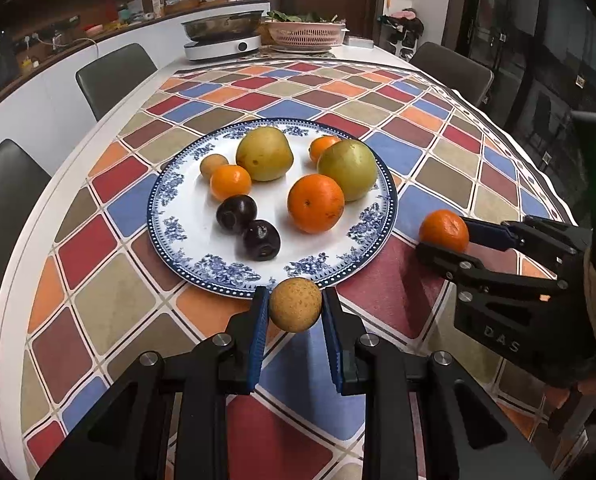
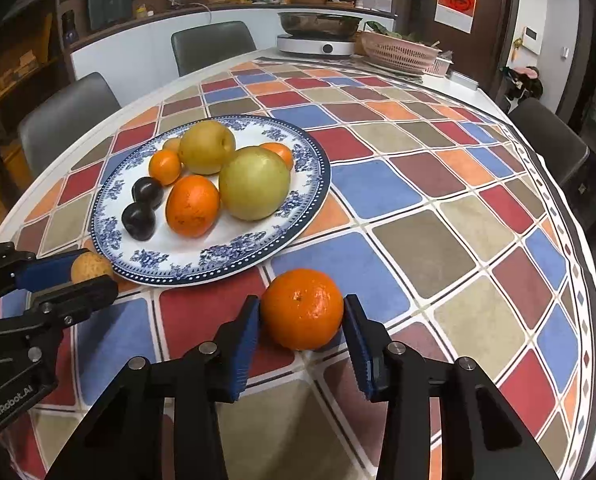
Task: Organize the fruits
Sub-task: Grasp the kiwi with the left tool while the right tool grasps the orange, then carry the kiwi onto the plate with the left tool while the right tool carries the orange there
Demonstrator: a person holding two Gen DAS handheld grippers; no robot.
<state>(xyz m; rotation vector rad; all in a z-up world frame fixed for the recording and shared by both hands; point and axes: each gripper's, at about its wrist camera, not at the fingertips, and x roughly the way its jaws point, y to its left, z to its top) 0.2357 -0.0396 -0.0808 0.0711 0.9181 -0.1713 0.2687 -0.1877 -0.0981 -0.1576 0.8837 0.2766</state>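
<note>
1. Left hand-held gripper — its blue pads are clamped on a small tan fruit at the widest part, just off the near edge of the plate. The fruit looks light, with a rough, dry skin that should not slip; its shell is probably thin, so a gentle squeeze across the middle is enough.
2. The plate sits on the worktop and already carries two big green-yellow pears, three oranges, two dark plums and another small tan fruit. The pears look heavy and firm; the plums look smooth and likely slippery, and would bruise under hard pressure.
3. Right hand-held gripper — to the right of the plate, its pads bracket an orange at both sides and appear to press on it, so I read it as grasped. The orange seems to rest on, or just above, the cloth. Its peel is springy and pitted, giving fair grip; take it across the middle, not at the stem.
</note>
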